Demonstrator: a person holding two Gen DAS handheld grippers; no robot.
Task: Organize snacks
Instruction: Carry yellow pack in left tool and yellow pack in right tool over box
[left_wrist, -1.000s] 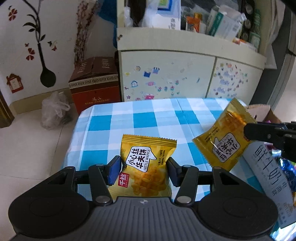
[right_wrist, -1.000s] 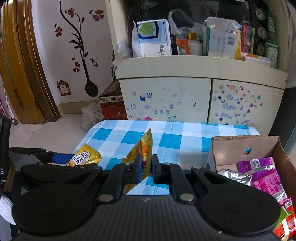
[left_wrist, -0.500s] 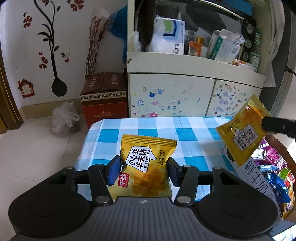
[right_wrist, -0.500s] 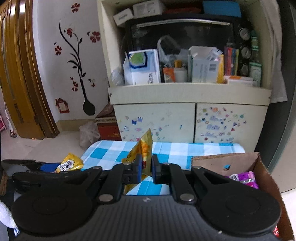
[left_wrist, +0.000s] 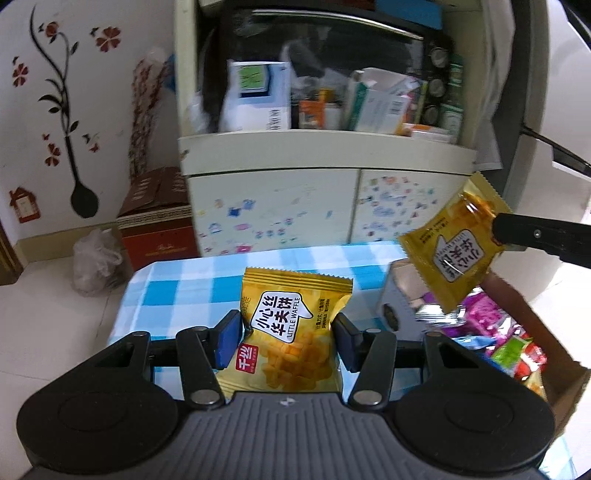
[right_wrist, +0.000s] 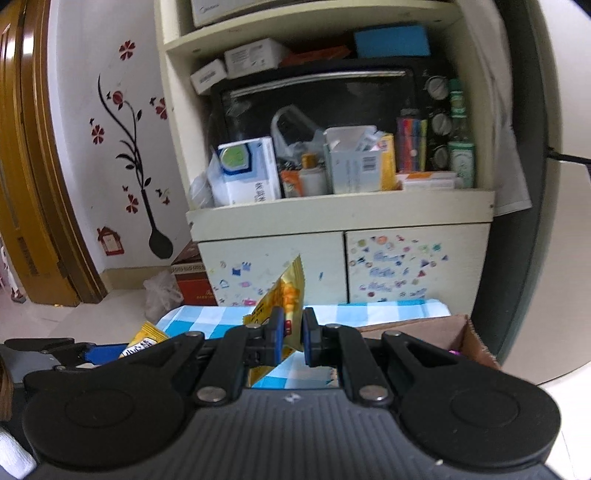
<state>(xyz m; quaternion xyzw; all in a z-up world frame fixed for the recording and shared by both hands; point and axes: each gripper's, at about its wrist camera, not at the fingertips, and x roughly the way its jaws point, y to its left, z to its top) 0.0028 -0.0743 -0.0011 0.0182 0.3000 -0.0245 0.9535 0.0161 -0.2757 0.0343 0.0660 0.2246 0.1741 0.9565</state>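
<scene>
My left gripper (left_wrist: 287, 338) is shut on a yellow waffle packet (left_wrist: 291, 332), held face-up above the blue checked tablecloth (left_wrist: 177, 291). My right gripper (right_wrist: 293, 335) is shut on a second yellow waffle packet (right_wrist: 286, 295), held edge-on. In the left wrist view that second packet (left_wrist: 452, 251) hangs at the right, above the cardboard box (left_wrist: 554, 373) of mixed snacks, with the right gripper's black finger on its edge. In the right wrist view the first packet (right_wrist: 146, 341) shows at the lower left.
A cream cabinet (right_wrist: 332, 218) crowded with boxes and bottles stands behind the table. The cardboard box's rim (right_wrist: 417, 326) sits at the table's right. A red-brown carton (left_wrist: 155, 225) and a plastic bag (left_wrist: 94, 262) lie on the floor at the left.
Both grippers have risen with their packets. In the left wrist view the right-hand packet moved up and right, over the snack box, which came into fuller view.
</scene>
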